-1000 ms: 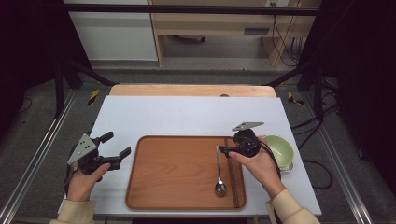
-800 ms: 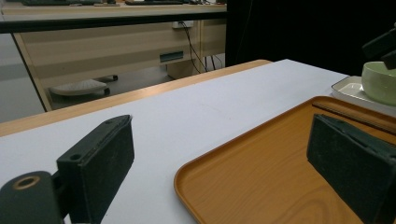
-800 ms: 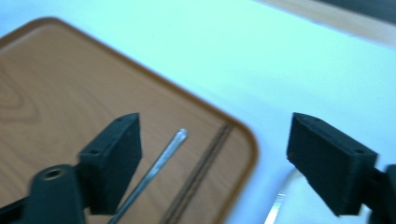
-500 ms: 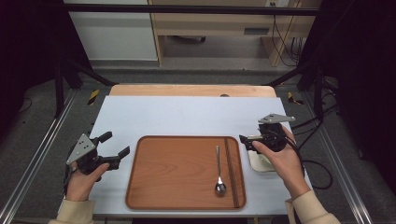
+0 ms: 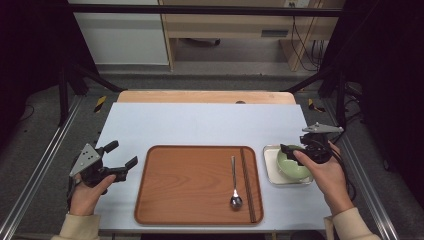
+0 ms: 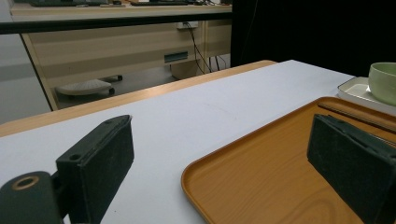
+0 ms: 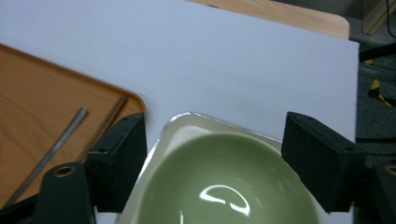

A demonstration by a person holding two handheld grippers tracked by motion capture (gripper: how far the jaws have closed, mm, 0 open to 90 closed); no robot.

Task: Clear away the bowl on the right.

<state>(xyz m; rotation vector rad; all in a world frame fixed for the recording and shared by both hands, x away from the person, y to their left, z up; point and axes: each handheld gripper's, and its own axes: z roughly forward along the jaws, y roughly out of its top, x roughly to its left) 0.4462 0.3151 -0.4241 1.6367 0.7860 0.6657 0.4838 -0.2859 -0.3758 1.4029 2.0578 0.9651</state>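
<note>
1. Since the earlier frames, the right gripper [image 5: 292, 152] has been carried rightward from the spoon [image 5: 234, 181] on the wooden tray [image 5: 190, 210] and is now held above the green bowl [image 5: 292, 167]; the spoon is left lying on the tray beside the chopsticks [image 5: 247, 182]. The left gripper has not shifted.
2. At the left, the left gripper [image 5: 122, 160] is held over the pale table [image 5: 200, 122] beside the tray, its jaws spread wide with nothing between them.
3. At the right, the bowl is seen standing on a small white square dish [image 5: 270, 172] just right of the tray. The right gripper's jaws have just been closing a little, yet they are still parted on either side of the bowl [image 7: 224, 186], and no pad is pressed on it.
4. The bowl is judged to be glazed ceramic: rigid, fairly heavy, slippery and breakable. The rim is the likeliest hold, with one jaw inside and one outside.
5. No brand, label or writing can be read.
</note>
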